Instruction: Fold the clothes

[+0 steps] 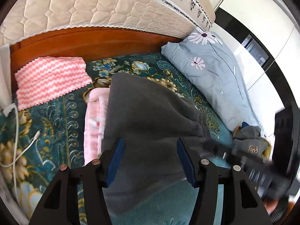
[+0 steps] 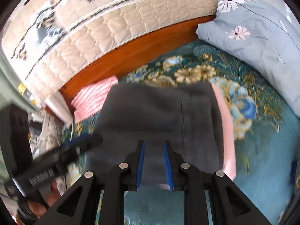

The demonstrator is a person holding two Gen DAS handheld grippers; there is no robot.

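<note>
A dark grey garment (image 1: 150, 112) lies folded on the teal floral bedspread (image 1: 56, 121), partly on top of a folded pink garment (image 1: 93, 123). My left gripper (image 1: 151, 142) hovers over the grey cloth's near part, open wide, with nothing pinched. In the right wrist view the grey garment (image 2: 159, 110) covers the pink garment (image 2: 225, 131), which shows along its right side. My right gripper (image 2: 154, 146) is narrowed onto the grey cloth's near edge, and the fabric fills the gap between its blue pads (image 2: 141, 161). The left gripper (image 2: 65, 153) appears blurred at the left.
A pink-and-white striped towel (image 1: 50, 78) lies folded by the wooden bed frame (image 1: 93, 43). A blue flowered pillow (image 1: 215, 71) is at the right, a quilted mattress (image 1: 93, 5) stands behind, a white cable (image 1: 16, 131) at the left, and a crumpled grey garment (image 1: 249, 140) at the far right.
</note>
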